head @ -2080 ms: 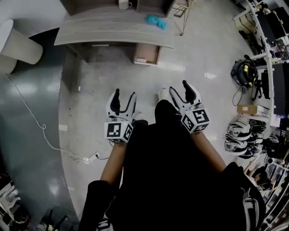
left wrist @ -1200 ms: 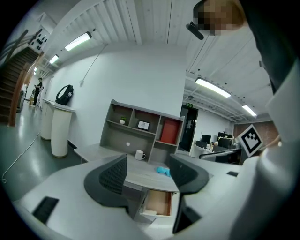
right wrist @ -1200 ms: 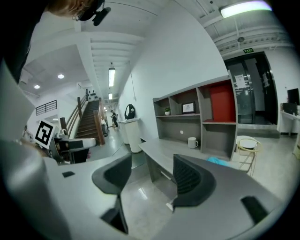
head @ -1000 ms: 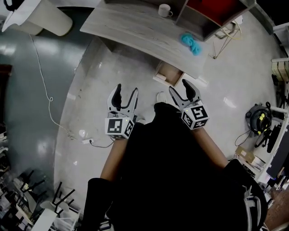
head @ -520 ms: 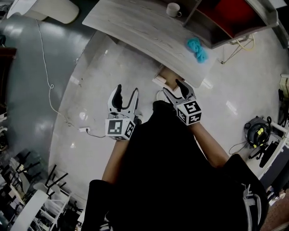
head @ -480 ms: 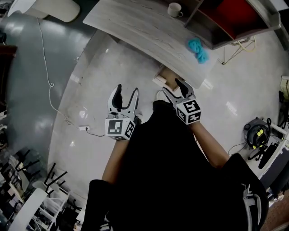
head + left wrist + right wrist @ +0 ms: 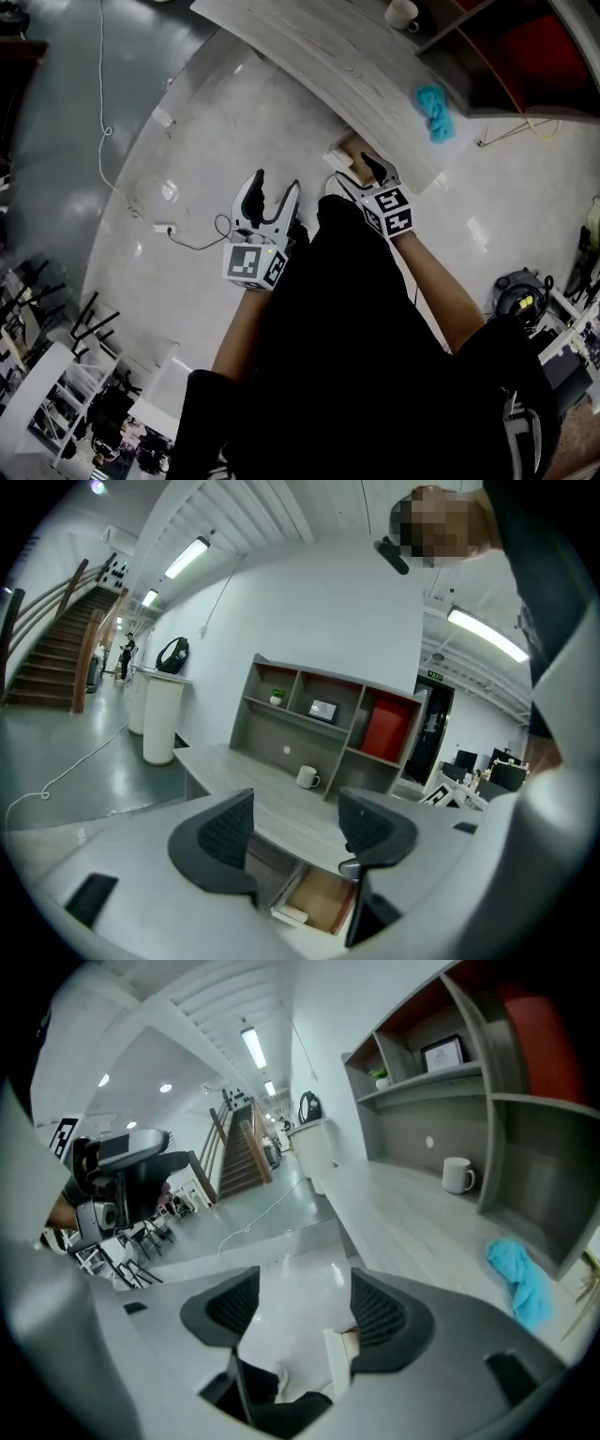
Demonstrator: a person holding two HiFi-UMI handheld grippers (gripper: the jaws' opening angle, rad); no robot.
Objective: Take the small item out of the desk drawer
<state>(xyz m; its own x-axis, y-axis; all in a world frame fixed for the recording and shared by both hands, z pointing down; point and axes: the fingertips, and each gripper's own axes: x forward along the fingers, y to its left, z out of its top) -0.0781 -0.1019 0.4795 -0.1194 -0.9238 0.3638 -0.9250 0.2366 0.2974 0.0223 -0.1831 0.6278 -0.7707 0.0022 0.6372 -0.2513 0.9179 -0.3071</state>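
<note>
Looking steeply down on a pale glossy floor point(image 7: 187, 122) and, across the top, a long wood-grain worktop point(image 7: 309, 52) carrying a grey shelf unit point(image 7: 319, 714), a white mug point(image 7: 402, 13) and a crumpled blue cloth point(image 7: 433, 101). Under the worktop's near edge, an open drawer point(image 7: 351, 148), long axis running out from the worktop toward the person. No sign of the small item itself; presumably inside the drawer.

Nearer of the two, the right gripper point(image 7: 361, 176), just beside the drawer's front and angled down at it. Its fingers point(image 7: 234, 1302) are spread wide, having just been opening further, with nothing between them but floor and a pale corner of the drawer low by the right-hand finger. Off to the side and well short of the drawer, the left gripper point(image 7: 275, 192), fingers point(image 7: 225, 841) likewise wide and empty, drawer lying ahead and below.

Hard to read: drawer interior partly covered by the right gripper in the head view. From the left gripper view, only a bare brown bottom and a whitish strip at the front corner, item or drawer trim impossible to say. Likely calls for a reach forward and down, the right hand better placed.
</note>
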